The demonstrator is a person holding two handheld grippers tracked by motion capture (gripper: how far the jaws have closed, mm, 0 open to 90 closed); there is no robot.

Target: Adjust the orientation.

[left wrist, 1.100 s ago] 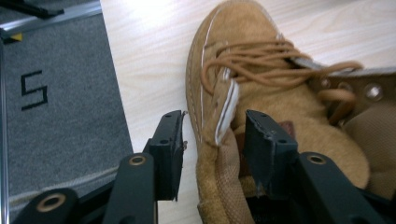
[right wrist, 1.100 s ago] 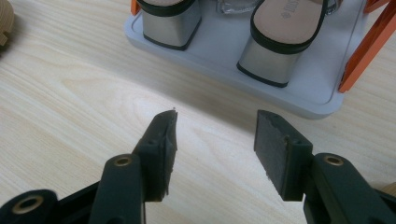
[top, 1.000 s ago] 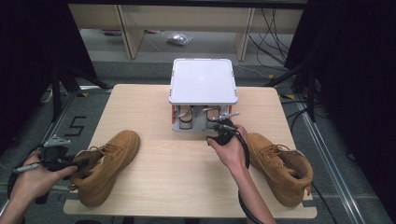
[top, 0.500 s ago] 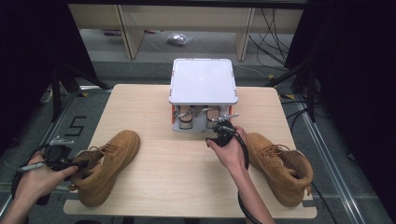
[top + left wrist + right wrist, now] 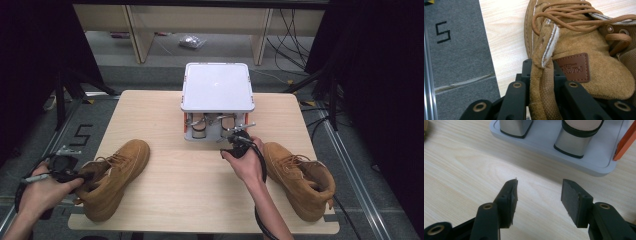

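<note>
The rack's lower shelf is hidden under its white lid. The left gripper is clamped on the left boot's heel collar at the table's near left, toe pointing away-right. The right gripper hangs with jaws apart before the rack, beside the right boot.

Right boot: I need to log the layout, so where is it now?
In the high view the right boot lies on the wooden table's right side, just right of the person's right hand, its toe pointing toward the grey stand.
</note>
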